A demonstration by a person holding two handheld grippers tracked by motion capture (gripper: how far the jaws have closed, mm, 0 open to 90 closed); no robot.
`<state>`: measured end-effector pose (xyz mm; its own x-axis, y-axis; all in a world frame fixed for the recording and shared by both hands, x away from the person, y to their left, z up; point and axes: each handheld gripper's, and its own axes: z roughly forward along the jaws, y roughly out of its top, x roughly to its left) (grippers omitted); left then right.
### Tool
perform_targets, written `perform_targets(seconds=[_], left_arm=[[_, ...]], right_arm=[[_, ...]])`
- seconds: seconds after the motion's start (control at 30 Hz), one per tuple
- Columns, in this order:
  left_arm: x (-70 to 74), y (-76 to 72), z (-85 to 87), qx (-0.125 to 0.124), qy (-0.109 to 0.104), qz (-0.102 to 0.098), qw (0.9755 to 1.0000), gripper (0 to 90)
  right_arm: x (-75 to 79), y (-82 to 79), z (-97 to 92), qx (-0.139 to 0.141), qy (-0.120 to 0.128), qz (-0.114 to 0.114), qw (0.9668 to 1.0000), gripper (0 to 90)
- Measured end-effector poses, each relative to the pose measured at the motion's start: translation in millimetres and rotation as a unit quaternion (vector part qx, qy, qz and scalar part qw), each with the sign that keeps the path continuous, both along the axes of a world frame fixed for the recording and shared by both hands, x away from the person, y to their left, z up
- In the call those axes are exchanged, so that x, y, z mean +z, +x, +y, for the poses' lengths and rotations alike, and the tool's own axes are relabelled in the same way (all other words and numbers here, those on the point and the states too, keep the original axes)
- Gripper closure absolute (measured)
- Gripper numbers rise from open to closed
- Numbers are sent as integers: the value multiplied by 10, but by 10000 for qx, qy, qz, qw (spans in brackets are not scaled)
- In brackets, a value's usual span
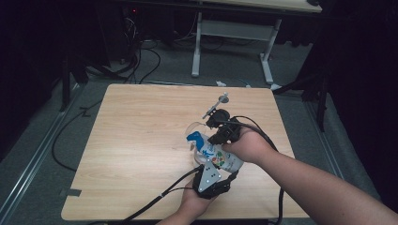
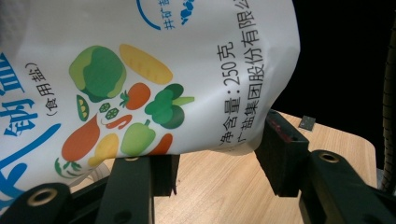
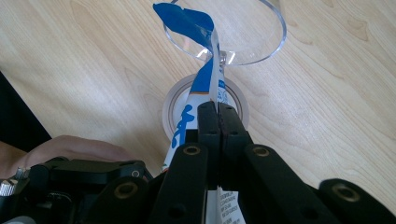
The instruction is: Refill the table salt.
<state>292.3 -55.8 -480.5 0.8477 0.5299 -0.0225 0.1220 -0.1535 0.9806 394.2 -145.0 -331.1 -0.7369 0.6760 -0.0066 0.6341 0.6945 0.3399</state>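
Salt bag (image 1: pixel 217 157) long axis tilted, blue top toward glass (image 1: pixel 196 127) — right tongs (image 3: pixel 217 109) clamped on it, left tongs (image 2: pixel 217 161) agape beneath; bench (image 1: pixel 136 140) roomy leftward.

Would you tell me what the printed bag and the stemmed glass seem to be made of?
The bag looks like glossy plastic film: it creases softly and carries printed vegetables. The glass looks like clear glass or hard plastic: the wood shows through its bowl, and the rim glints.

One salt bag (image 1: pixel 217 155), one clear glass (image 3: pixel 243 32), two grippers.
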Motion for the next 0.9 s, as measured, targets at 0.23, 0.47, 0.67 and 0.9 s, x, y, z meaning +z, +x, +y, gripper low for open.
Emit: perform_targets(seconds=[0.23,0.47,0.67,0.9], left_arm=[[4,3,-5,-21,-40,6,10000,513],[15,5,-6,-20,-66,11,10000,513],[14,5,-8,-27,-56,-4,10000,513],[15,-1,-6,-35,-53,-21,10000,515]], right_arm=[[2,14,1,13,-13,2,10000,900],[2,17,8,19,7,-4,10000,900],[0,19,10,24,5,3,10000,900],[4,14,2,31,4,-7,10000,900]])
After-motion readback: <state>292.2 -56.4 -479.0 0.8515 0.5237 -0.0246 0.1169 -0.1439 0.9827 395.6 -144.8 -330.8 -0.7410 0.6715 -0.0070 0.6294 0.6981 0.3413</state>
